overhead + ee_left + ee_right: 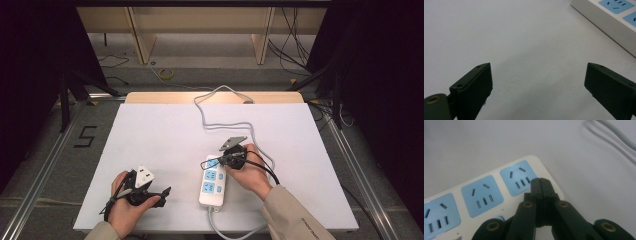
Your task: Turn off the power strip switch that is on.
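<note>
A white power strip (212, 184) with blue sockets lies on the white table (160, 140), right of centre near the front edge. My right gripper (208, 162) is shut with nothing between its jaws. In the right gripper view its tips (540, 181) rest at the end socket of the strip (481, 195). My left gripper (163, 192) is held low at the front left, pointing toward the strip. Its jaws stand wide open over bare table (537, 75), and the strip's edge (609, 17) lies ahead to the right.
The strip's grey cable (226, 124) loops across the far half of the table and drops over the back edge; another stretch (235, 232) leaves at the front. Wooden shelving (200, 30), floor cables and a floor mark "5" (85, 136) surround the table.
</note>
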Motion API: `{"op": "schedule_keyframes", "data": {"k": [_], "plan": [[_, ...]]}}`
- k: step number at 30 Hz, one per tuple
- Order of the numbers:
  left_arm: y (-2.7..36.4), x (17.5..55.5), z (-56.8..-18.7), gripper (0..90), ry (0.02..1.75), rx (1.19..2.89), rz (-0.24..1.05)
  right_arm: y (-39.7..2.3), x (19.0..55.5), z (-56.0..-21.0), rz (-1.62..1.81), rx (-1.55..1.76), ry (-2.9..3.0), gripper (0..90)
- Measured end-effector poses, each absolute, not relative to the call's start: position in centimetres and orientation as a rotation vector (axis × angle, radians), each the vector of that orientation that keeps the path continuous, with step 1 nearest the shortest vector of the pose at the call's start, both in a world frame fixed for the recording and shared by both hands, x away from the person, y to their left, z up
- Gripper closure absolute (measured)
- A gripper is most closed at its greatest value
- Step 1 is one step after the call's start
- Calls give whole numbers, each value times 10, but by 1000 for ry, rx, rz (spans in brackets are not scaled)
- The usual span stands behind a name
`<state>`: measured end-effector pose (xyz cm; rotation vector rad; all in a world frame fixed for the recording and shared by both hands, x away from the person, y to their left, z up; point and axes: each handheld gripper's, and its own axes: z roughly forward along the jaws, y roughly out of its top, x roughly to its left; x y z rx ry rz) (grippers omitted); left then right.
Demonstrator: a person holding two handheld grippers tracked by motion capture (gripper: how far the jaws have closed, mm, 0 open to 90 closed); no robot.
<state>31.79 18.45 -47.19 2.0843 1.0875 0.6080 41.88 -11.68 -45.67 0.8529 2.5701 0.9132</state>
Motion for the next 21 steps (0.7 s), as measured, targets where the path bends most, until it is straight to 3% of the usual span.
{"op": "schedule_keyframes", "data": {"k": [21], "plan": [[183,318,-472,75,1082,2094,606,-116,417,-459,912,853,2552,900]]}}
